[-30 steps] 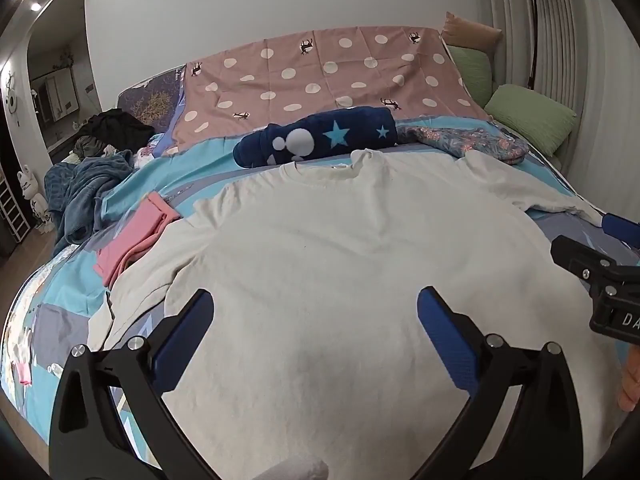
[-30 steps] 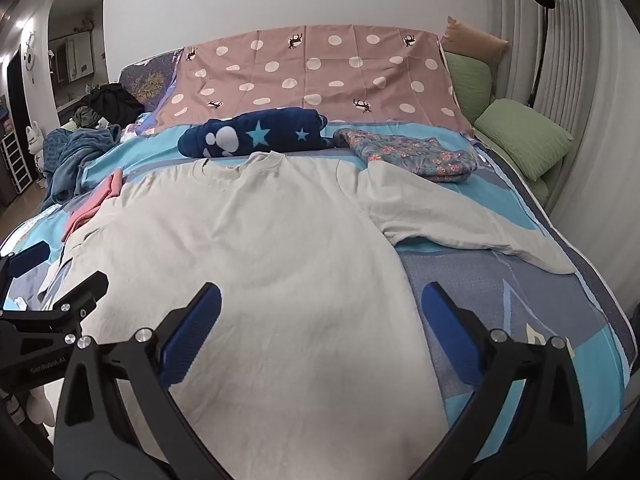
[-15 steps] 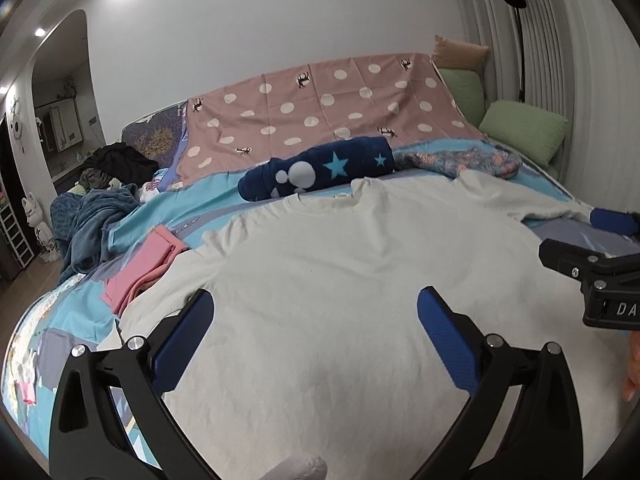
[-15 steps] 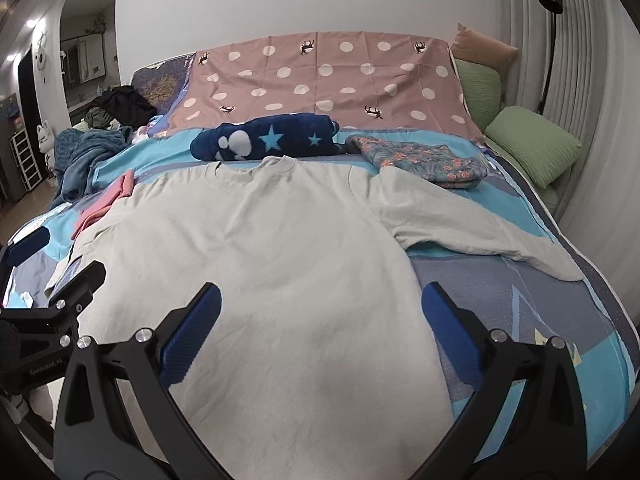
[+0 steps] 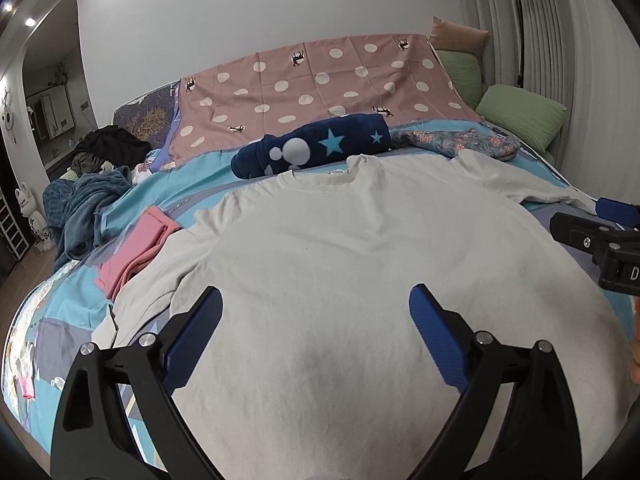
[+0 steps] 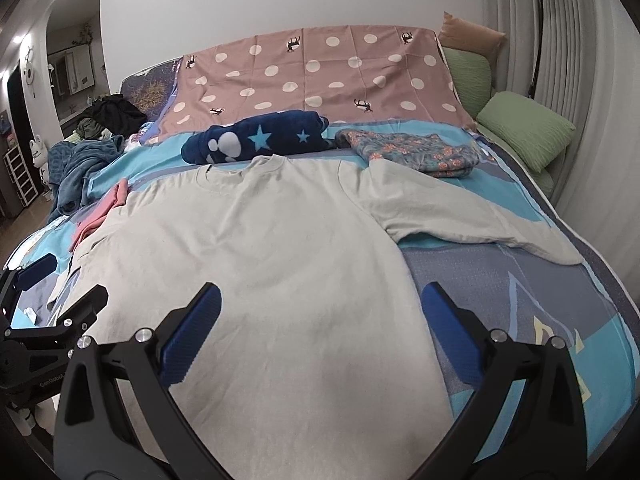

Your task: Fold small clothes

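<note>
Hovering over the bed (image 6: 540,320), we hold both tongs wide: the left gripper (image 5: 316,316), its jaws closing slightly on nothing, and the right gripper (image 6: 320,316), with the pale shirt (image 5: 340,260) spread flat beneath them.

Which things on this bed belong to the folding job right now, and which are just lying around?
Part of the job:
- white long-sleeved shirt, spread flat
- left gripper, jaws closing, nothing between them
- right gripper, open above the shirt

Just lying about:
- navy star blanket
- floral garment
- pink folded cloth
- green pillow
- polka-dot sheet
</note>
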`<state>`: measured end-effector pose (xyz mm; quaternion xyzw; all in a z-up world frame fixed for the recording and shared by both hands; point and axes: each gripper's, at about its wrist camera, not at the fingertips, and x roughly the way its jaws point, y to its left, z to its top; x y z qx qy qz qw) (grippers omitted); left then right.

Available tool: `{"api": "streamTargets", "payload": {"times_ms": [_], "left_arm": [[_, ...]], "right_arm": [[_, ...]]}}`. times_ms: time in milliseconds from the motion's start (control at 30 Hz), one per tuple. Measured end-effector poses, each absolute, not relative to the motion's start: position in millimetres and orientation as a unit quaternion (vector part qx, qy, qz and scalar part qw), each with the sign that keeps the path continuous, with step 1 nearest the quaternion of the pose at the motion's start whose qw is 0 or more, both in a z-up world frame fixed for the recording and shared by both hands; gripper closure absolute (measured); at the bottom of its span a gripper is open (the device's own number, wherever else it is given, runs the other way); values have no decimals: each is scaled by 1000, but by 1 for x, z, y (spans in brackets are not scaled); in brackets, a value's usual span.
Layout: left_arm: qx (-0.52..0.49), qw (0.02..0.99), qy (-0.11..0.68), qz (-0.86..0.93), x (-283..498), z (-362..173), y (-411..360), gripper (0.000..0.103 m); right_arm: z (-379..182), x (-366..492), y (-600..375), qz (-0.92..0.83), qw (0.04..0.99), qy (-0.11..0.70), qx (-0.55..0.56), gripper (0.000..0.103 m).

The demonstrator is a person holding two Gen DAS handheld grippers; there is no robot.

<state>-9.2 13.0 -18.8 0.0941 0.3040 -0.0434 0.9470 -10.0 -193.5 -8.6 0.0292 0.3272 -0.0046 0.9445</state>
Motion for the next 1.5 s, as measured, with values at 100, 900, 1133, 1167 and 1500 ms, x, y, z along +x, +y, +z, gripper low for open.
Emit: {"api": "streamTargets", "payload": {"times_ms": [100, 900, 1133, 1167, 1500], "left_arm": [[102, 946, 306, -42, -9, -19, 11, 11], [94, 937, 334, -38, -5, -28, 12, 22], [72, 933, 349, -47, -1, -34, 21, 30], [73, 933, 348, -46, -1, -34, 21, 30], [83, 925, 369, -36, 1, -40, 23, 37]], "right_arm": [[-10, -10, -195, -7, 943, 332, 32, 2], [-13, -11, -197, 2, 943, 331, 44, 2], [-13, -9, -194, -9, 941, 336, 40, 2], [-13, -9, -194, -13, 942, 334, 37, 2], [-12, -11, -195, -23, 941, 335, 34, 2]]}}
